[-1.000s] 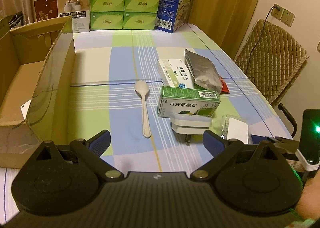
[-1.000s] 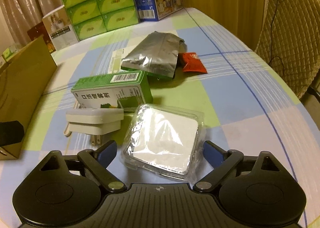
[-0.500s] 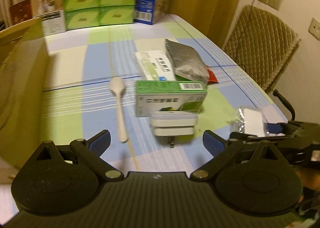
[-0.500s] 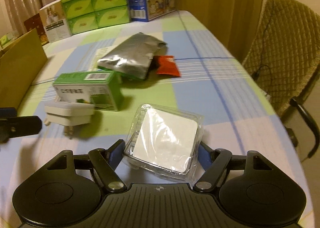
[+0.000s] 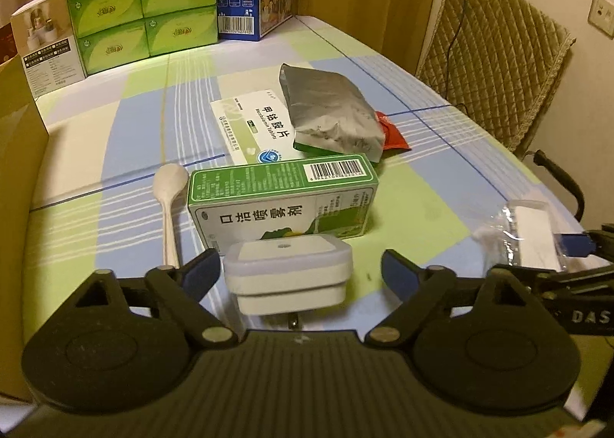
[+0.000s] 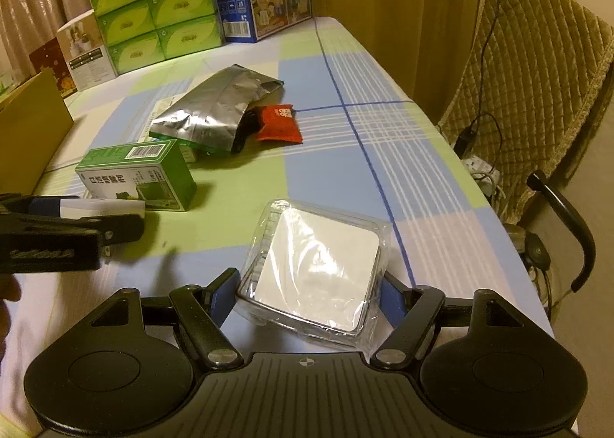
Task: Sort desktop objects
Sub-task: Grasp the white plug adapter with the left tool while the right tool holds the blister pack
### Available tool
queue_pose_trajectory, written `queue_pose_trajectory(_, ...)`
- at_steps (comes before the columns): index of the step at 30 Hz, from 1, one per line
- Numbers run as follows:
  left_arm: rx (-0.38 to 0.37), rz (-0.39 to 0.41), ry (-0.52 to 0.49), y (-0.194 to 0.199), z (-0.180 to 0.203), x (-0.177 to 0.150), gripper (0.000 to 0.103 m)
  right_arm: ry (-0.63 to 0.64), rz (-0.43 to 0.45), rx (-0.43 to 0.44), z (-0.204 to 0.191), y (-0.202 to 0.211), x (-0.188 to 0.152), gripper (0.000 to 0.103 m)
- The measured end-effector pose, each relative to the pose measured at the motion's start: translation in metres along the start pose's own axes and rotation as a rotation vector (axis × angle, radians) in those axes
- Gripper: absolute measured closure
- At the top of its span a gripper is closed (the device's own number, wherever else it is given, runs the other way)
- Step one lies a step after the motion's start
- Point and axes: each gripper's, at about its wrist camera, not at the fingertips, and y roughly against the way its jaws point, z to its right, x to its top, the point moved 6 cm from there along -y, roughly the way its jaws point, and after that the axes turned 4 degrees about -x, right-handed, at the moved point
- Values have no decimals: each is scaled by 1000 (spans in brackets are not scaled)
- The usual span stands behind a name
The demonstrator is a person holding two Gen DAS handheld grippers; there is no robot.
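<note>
Two grippers engaged. Right gripper [image 6: 309, 294] clamps the plastic-wrapped white pad [image 6: 312, 271] at lower centre, presumably for transfer. Left gripper [image 5: 301, 271], fingers spread, straddles the white plug adapter [image 5: 288, 276] at lower centre, ready to close.

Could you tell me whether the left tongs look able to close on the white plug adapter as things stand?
Probably yes. The left tongs are open with the white plug adapter already between their fingers, and nothing sits between them. The green box stands just behind it, so pushing further forward could nudge it.
</note>
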Motion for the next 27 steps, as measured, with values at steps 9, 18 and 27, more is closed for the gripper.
queue_pose_trajectory(9,-2,-31,2,7,0,-9,43,4,-2,11,-6,2,-1,31)
queue_pose_trajectory(18,8,-17,49,51,-5,-22,43,30,22,53,-28,19,2,31)
queue_pose_trajectory(27,43,22,95,103,-20,-23,43,69,81,107,-59,53,15,31)
